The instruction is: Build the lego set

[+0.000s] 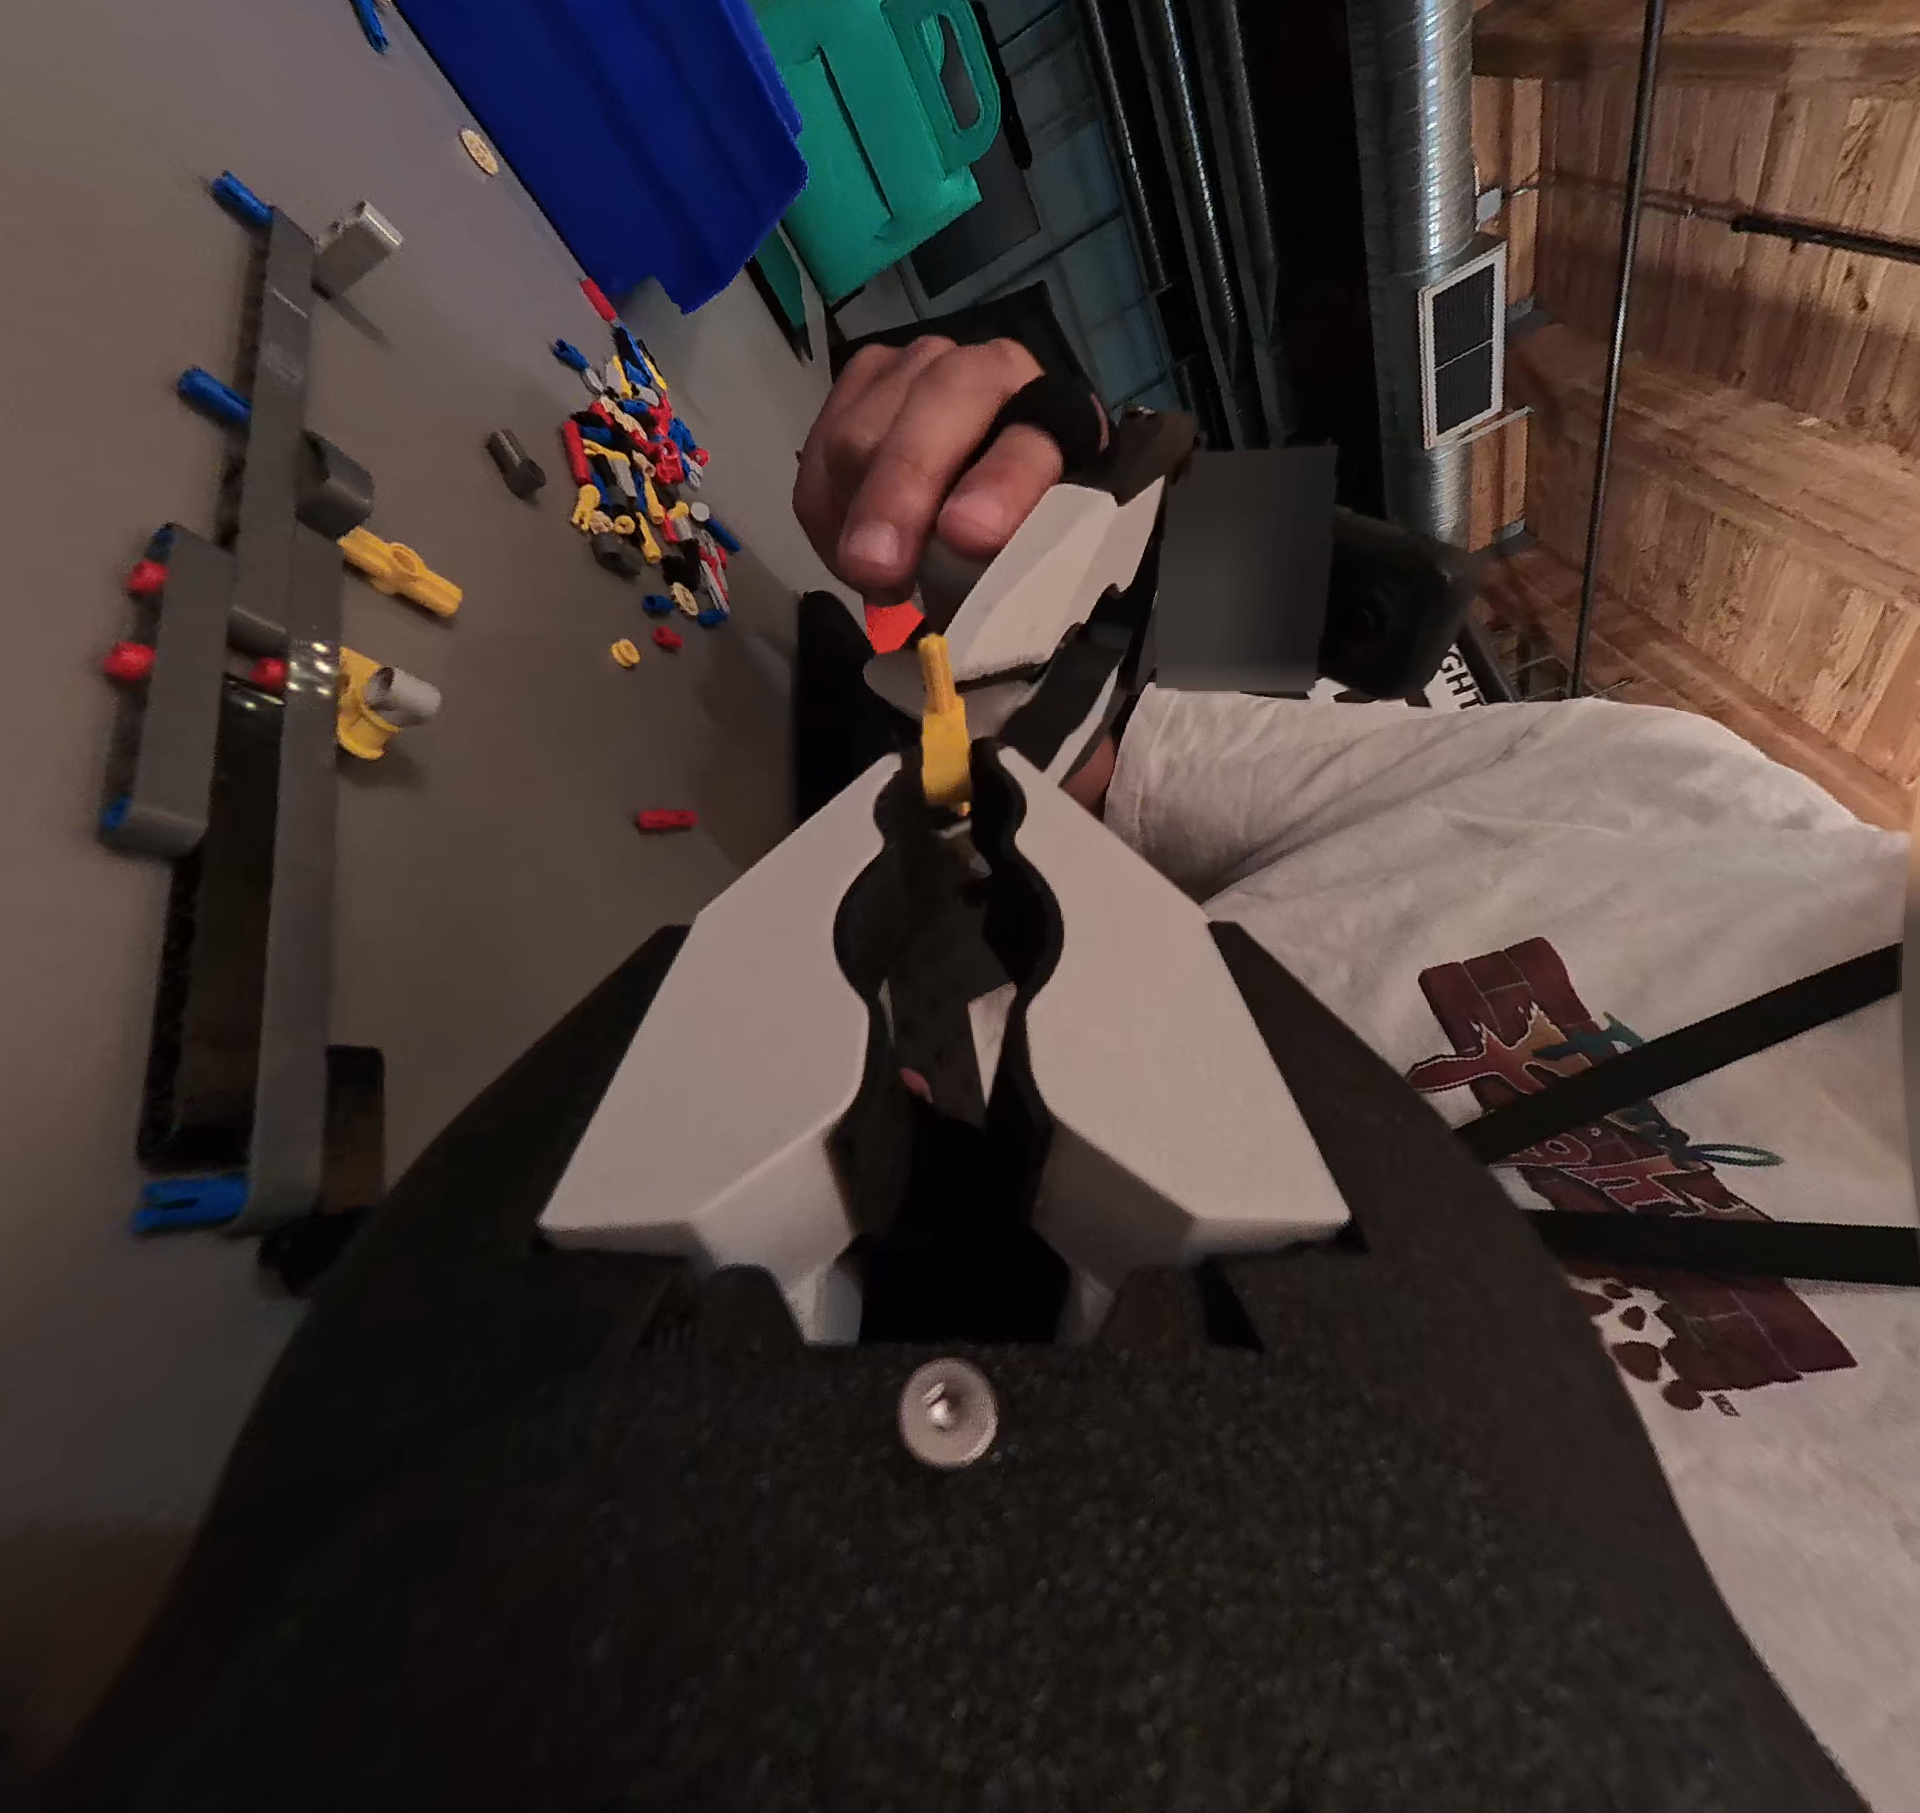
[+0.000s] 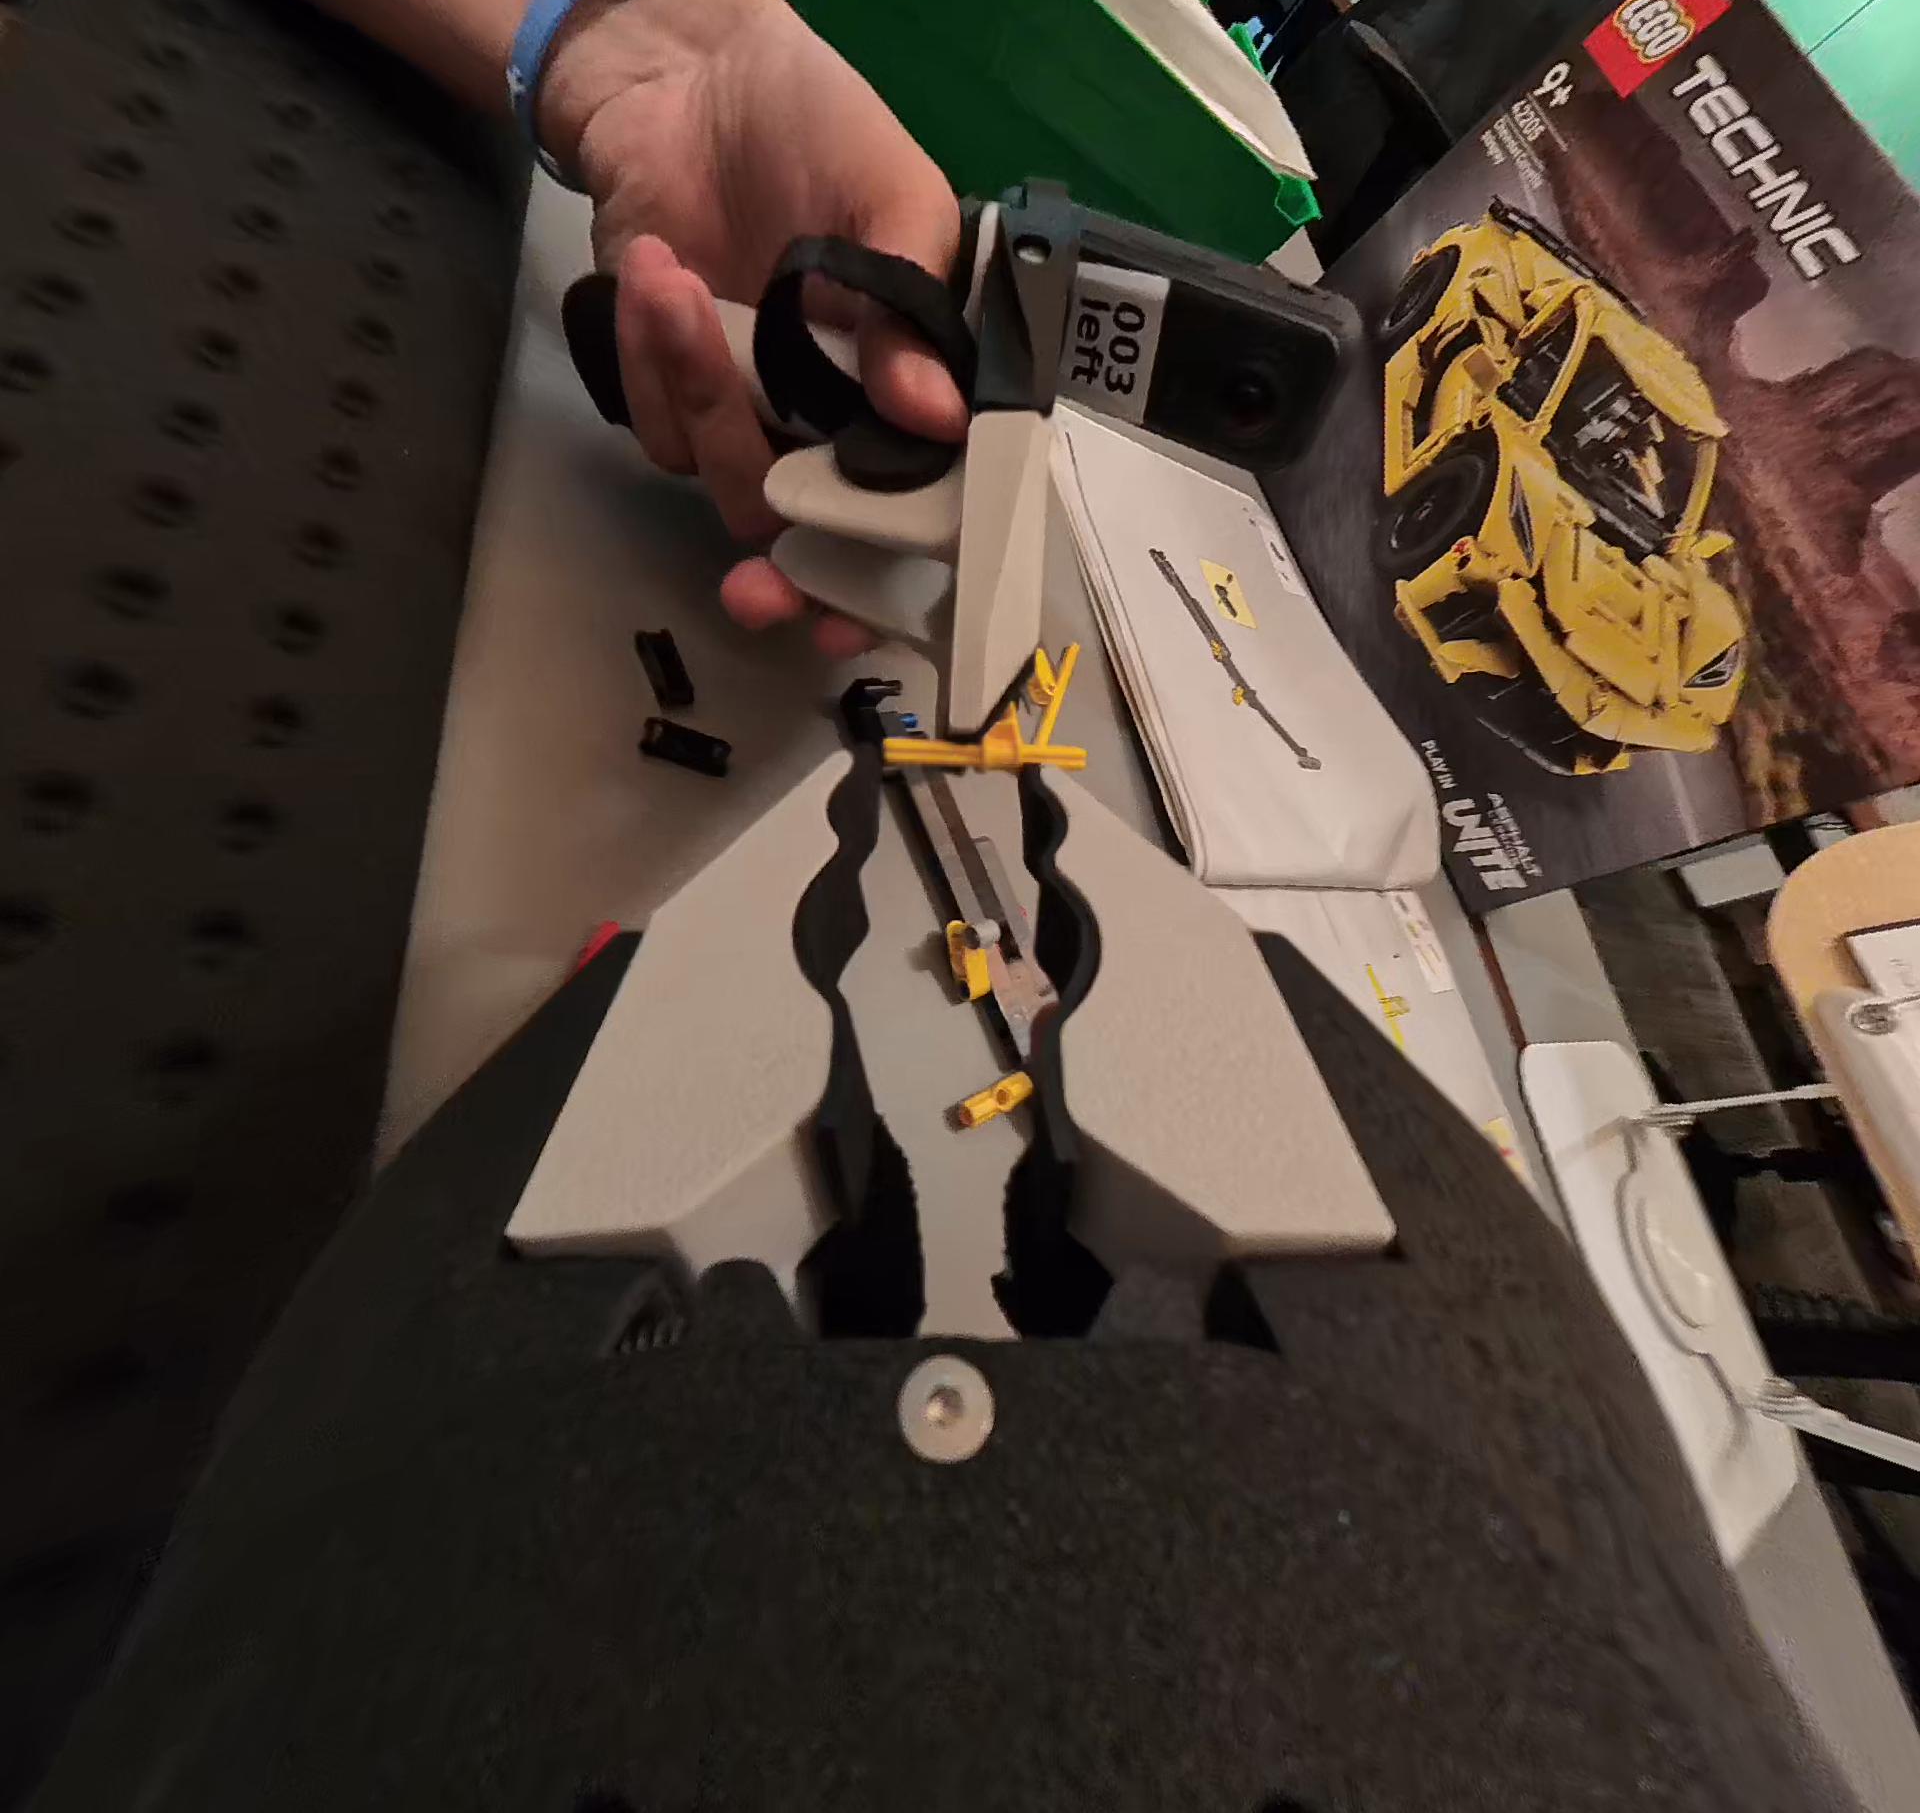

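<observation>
Left gripper clamped on yellow piece; right gripper pinching same yellow piece. Keep both axes aligned, push straight, no twist.

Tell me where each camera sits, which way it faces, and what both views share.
Left wrist view: mounted on the left claw, looking along its fingers at the right claw, the person's right hand and white shirt; the grey table with the loose brick pile runs up the left side.
Right wrist view: on the right claw, facing the left claw, the left hand, the instruction booklet and the set box.
Shared: the yellow piece where both claws meet.
</observation>
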A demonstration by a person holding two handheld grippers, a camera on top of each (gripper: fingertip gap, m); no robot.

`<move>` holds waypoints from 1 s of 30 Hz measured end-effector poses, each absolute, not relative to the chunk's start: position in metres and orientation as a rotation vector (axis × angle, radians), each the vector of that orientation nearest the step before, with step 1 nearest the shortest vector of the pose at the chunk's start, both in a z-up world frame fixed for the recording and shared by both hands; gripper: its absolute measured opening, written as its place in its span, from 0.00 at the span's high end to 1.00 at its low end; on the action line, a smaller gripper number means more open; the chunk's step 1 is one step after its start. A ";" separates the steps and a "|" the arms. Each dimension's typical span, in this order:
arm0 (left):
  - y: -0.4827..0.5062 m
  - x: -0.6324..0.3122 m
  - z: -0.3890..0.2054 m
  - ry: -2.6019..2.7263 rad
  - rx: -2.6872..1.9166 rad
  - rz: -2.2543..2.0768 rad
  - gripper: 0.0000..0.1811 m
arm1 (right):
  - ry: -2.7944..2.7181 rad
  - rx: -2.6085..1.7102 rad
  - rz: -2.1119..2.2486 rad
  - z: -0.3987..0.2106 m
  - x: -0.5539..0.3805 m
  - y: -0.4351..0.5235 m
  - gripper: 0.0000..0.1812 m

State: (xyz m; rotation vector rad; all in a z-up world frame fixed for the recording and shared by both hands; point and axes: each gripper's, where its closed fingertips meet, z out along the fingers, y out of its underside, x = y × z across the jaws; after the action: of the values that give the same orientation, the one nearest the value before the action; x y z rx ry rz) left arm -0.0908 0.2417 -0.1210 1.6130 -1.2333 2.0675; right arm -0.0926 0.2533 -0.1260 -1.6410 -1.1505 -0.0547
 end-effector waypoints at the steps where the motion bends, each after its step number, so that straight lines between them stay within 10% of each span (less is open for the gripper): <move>1: 0.242 -0.091 -0.121 -1.227 1.610 2.068 0.97 | -1.160 -1.628 -0.085 -0.126 -0.092 0.254 0.86; 30: 0.250 -0.090 -0.123 -1.307 1.670 2.113 0.97 | -1.102 -1.561 -0.118 -0.125 -0.095 0.264 0.87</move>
State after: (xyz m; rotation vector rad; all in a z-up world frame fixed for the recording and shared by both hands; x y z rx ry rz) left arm -0.0900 0.2498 -0.1231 1.6703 -1.3072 2.1130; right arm -0.0947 0.2636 -0.1250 -1.5610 -1.1021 -0.1183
